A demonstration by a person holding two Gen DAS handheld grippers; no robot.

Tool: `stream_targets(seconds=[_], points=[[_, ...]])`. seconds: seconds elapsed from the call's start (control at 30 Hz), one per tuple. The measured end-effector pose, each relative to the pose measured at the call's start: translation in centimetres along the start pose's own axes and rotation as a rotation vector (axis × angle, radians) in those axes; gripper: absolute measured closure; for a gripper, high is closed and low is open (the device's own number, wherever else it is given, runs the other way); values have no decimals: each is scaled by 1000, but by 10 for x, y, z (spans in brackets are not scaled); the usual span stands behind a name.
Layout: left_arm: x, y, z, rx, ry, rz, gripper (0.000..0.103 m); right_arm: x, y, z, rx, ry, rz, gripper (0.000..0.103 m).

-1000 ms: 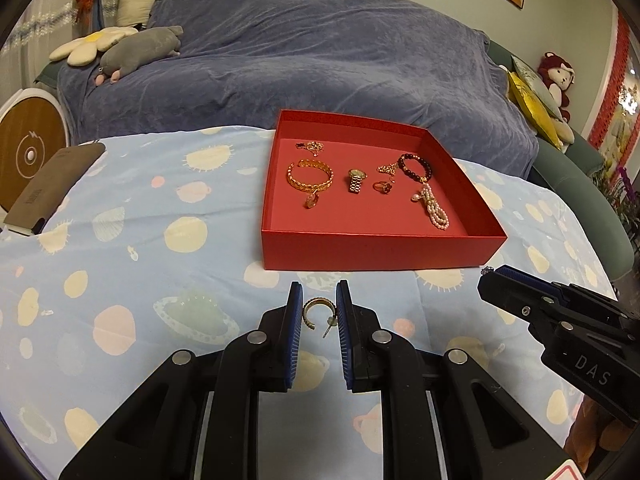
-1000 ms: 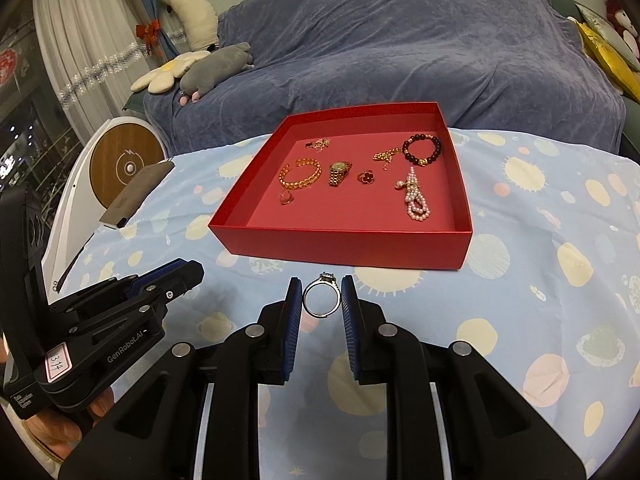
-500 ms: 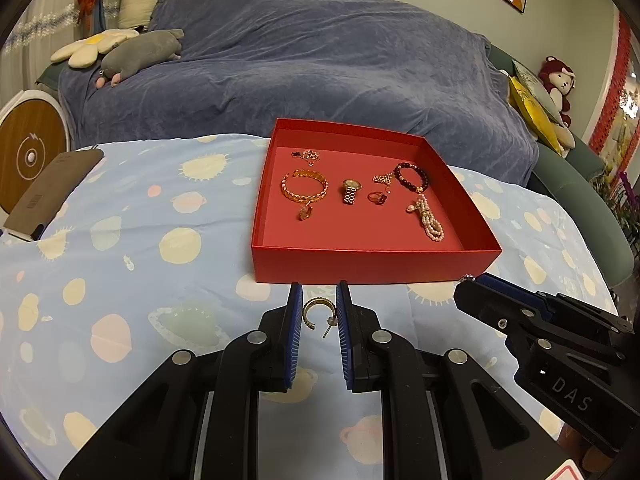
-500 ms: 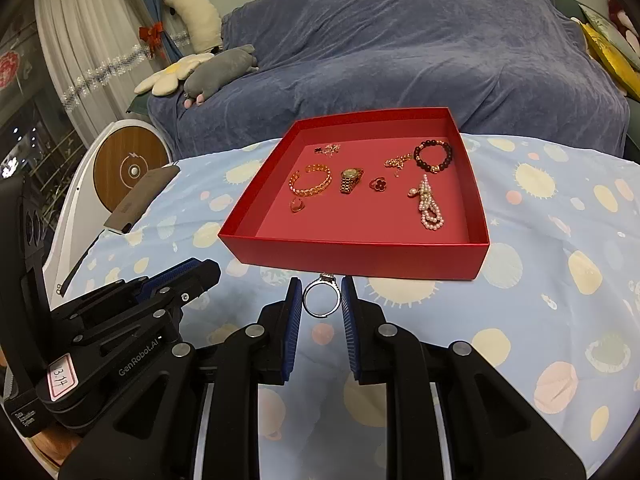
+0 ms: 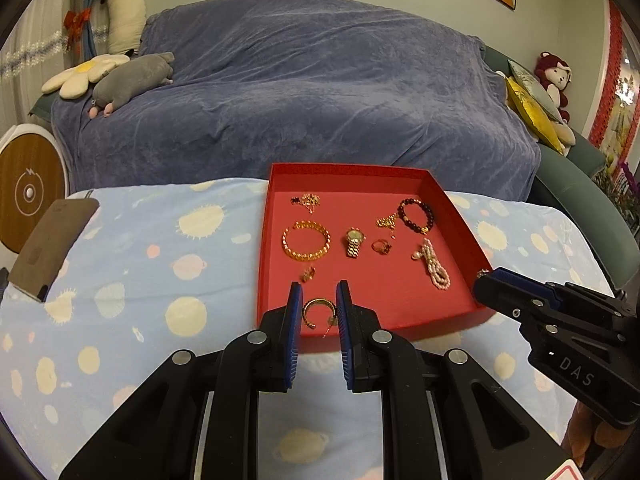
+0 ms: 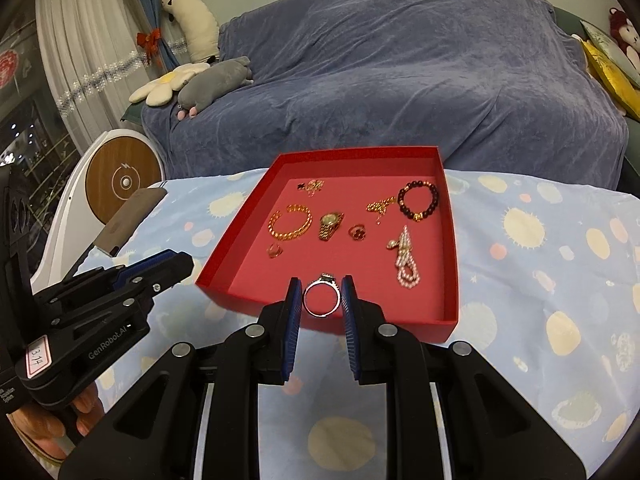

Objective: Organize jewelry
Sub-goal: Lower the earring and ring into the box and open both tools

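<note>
My left gripper (image 5: 318, 312) is shut on a gold hoop earring (image 5: 316, 312), held over the near edge of the red tray (image 5: 264, 240). In the right wrist view my right gripper (image 6: 322, 300) is shut on a silver ring with a stone (image 6: 321, 299), also over the tray's near edge (image 6: 224, 264). Inside the tray lie a gold chain bracelet (image 5: 306, 240), a gold watch (image 5: 354, 242), a red-stone ring (image 5: 381, 246), a dark bead bracelet (image 5: 416, 216), a pearl piece (image 5: 434, 268) and small gold pieces. Each gripper shows at the side of the other's view.
The tray sits on a light blue spotted cloth (image 5: 160, 260). A brown case (image 5: 52, 248) lies at the cloth's left edge. Behind stands a sofa under a blue-grey cover (image 5: 320, 92) with plush toys (image 5: 128, 80). A round white-and-wood device (image 6: 120, 180) is at far left.
Both grippers have moved forward and up with their jewellery, from over the cloth in front of the tray to over its near edge. Their grips are unchanged.
</note>
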State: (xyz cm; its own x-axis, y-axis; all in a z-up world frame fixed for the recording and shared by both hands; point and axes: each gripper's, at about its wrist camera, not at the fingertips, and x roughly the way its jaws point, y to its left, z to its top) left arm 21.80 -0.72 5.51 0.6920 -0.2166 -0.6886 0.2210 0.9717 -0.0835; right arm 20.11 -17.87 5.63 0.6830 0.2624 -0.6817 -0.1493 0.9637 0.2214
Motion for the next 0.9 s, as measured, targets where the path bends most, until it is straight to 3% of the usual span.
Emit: stream_targets(seconds=[0.2, 0.57, 0.7, 0.8, 0.9], points=[[41, 3, 23, -15, 24, -3, 88, 42, -16, 19, 41, 24, -19, 83], [89, -2, 26, 8, 79, 31, 87, 90, -23, 16, 55, 97, -27, 83], [92, -3, 23, 5, 94, 48, 69, 88, -22, 14, 58, 92, -41, 82], [89, -8, 23, 19, 86, 72, 53, 81, -20, 15, 61, 67, -55, 69], [81, -12, 22, 24, 74, 82, 47, 69, -18, 16, 53, 47, -58, 67]])
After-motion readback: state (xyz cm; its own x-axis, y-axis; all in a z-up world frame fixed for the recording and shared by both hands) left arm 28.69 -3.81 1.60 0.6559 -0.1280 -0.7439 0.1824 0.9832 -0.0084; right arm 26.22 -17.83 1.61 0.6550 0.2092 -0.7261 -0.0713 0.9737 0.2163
